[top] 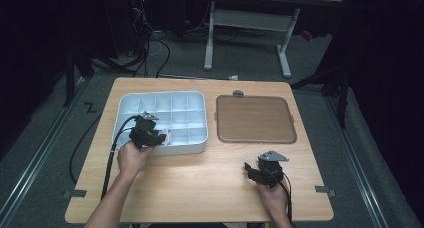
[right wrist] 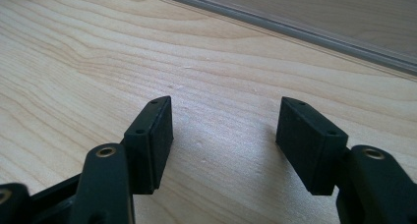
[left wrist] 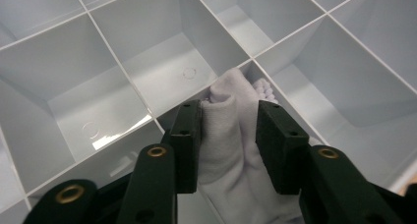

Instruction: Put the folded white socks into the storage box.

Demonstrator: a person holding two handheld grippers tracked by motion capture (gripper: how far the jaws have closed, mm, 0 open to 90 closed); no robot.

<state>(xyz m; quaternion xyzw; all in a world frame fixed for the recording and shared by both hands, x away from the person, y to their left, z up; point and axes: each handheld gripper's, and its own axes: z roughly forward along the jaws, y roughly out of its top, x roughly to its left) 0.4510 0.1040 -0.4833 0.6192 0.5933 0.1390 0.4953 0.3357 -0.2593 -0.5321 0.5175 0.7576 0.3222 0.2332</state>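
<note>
The white sock point(left wrist: 231, 135) already sits between the left gripper point(left wrist: 230, 121)'s loosened jaws, down in a compartment of the divided tray point(left wrist: 147, 62), so only withdrawal seems left, while the right gripper point(right wrist: 223, 130)'s jaws gape empty over the counter point(right wrist: 98, 62).

High cam overlooks table point(top: 210, 183); gripper cams close, down.

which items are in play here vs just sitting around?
In play:
- white cloth, between the jaws of the left gripper, over a compartment
- divided tray

Lying about:
- brown lid, flat beside the tray
- right gripper, jaws open over bare table
- desk behind
</note>
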